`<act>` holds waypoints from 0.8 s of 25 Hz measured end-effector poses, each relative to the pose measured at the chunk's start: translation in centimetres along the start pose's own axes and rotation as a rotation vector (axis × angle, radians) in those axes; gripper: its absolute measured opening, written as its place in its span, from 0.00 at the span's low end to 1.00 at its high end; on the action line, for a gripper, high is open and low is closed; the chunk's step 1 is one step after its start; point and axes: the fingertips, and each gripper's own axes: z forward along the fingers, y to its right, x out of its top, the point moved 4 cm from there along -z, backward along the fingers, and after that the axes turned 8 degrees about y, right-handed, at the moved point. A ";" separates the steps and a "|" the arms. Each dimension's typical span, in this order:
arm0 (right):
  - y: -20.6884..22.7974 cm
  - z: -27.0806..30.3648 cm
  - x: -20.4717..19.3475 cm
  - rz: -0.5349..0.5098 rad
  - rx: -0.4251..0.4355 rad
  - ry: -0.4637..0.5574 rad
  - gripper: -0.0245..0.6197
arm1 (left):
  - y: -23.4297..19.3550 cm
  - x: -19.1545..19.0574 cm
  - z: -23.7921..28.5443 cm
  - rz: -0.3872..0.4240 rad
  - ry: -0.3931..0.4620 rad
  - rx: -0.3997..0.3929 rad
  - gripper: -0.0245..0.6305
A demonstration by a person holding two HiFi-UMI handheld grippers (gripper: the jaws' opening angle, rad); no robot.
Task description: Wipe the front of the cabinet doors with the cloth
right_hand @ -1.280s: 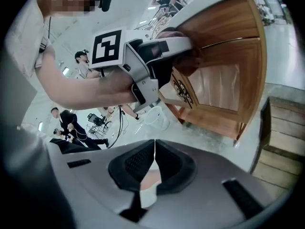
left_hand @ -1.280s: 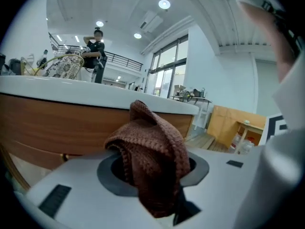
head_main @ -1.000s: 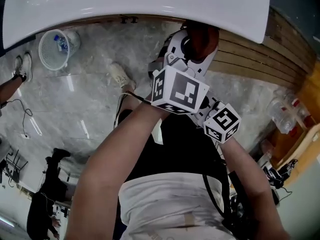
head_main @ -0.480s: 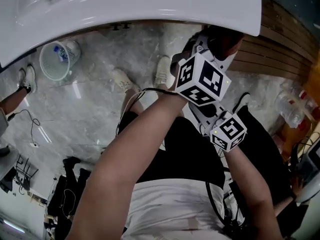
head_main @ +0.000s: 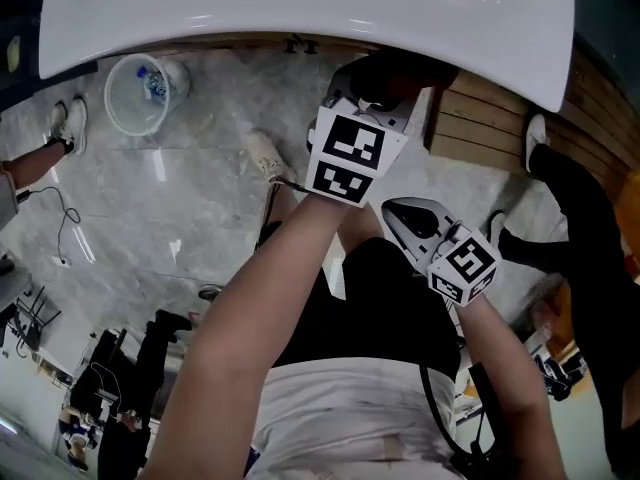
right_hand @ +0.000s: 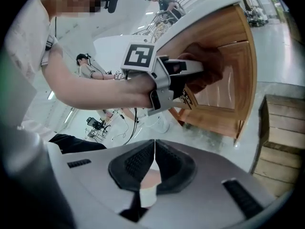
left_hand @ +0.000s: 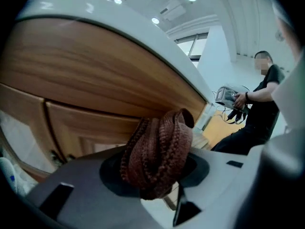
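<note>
1. The left tool (left_hand: 155, 173) is clamped on a bunched brown knitted cloth (left_hand: 159, 147), whose folds stick out ahead of the jaws.
2. The cloth sits up under the overhang of the white counter (head_main: 300, 3), at the upper part of a wooden cabinet door (right_hand: 233, 75). In the right gripper view it looks pressed to the panel, though the exact contact is hard to make out.
3. The right tool (right_hand: 153, 168) hangs near the person's body, well apart from the door. Its jaws are closed together with nothing between them.
4. The cloth looks soft, light and limp. It will likely squash and fold rather than push back, so wiping pressure has to come from the tool behind it.
5. The knit probably drags a little on the wood rather than sliding freely.
6. Holding it at the bunched middle seems right, because that leaves a thick pad in front and keeps the hard jaws off the door. A hold near a loose edge could let it pull free.
7. The raised frame around the door's panel may catch the knit.
</note>
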 end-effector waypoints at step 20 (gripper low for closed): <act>-5.9 6.2 1.0 -0.029 0.017 -0.033 0.06 | -20.9 3.2 -17.6 -0.104 0.035 0.364 0.30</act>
